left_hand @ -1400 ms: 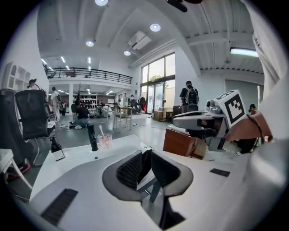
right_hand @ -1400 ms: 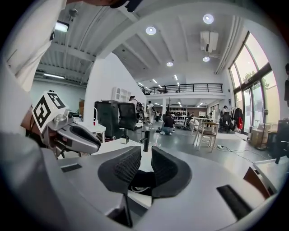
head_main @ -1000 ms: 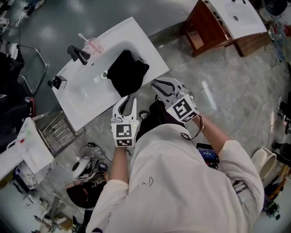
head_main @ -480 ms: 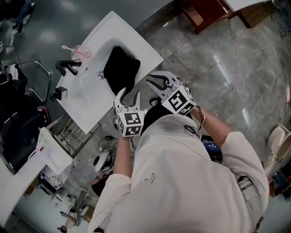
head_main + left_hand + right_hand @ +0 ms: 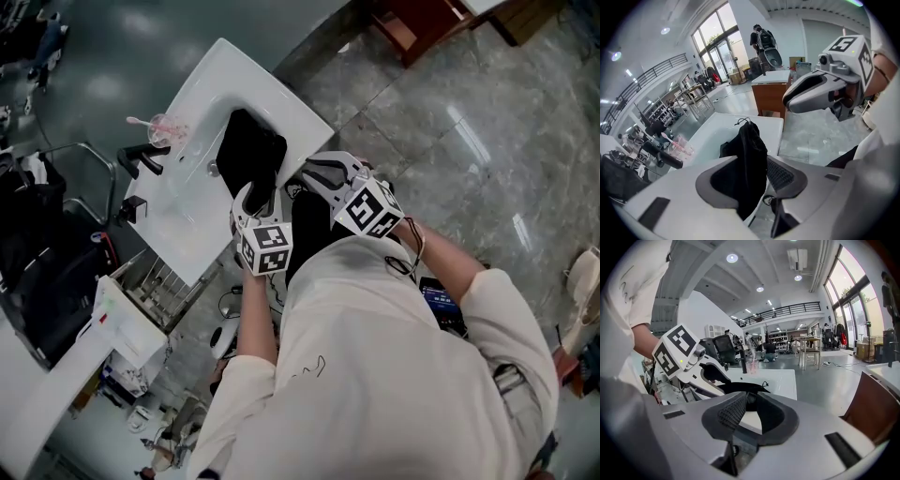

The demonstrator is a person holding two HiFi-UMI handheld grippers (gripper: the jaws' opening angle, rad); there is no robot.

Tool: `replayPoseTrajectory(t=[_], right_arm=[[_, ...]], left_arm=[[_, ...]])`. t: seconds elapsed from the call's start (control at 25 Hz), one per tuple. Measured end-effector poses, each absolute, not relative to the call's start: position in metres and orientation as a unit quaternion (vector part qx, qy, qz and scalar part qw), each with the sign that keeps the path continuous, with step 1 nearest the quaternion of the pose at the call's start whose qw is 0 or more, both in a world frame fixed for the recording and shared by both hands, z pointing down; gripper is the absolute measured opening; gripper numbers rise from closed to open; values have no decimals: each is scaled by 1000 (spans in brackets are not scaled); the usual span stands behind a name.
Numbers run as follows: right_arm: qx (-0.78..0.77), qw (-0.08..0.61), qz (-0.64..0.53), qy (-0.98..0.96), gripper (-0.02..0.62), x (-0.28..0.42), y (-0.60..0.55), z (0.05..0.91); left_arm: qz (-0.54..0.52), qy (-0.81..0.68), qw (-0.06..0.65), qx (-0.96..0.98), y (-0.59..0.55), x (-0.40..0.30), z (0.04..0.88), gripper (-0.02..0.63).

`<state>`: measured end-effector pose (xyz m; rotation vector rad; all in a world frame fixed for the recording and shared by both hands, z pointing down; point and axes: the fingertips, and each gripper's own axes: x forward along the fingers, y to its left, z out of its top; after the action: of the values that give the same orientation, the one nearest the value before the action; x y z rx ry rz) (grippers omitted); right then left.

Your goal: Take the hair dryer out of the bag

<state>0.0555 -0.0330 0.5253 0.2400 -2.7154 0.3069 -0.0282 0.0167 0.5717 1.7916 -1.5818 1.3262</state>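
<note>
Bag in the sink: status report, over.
Left gripper just opened wide, poised at the bag, nothing gripped. Right gripper narrowly open, empty. Bag lies in the sink, hair dryer not visible. Nothing blocking.

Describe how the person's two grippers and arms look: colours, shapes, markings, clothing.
Both the left gripper and the right gripper have pale grey shells with curved jaws lined by black ribbed pads. Each carries a white cube with black square markers. The person wears a cream short-sleeved shirt; a thin dark cord loops at the right wrist.
</note>
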Motion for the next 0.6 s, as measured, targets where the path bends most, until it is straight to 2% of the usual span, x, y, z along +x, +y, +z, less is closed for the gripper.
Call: replayPoseTrajectory(t=[0.24,0.6], right_arm=[[85,211,104,-968,58,45,-33,531],[104,240,109,-959,58,19,-34,532]], left_arm=[[427,-581,232,653,6,-49,572,78],[394,-572,260,671,-11,-90,577,63]])
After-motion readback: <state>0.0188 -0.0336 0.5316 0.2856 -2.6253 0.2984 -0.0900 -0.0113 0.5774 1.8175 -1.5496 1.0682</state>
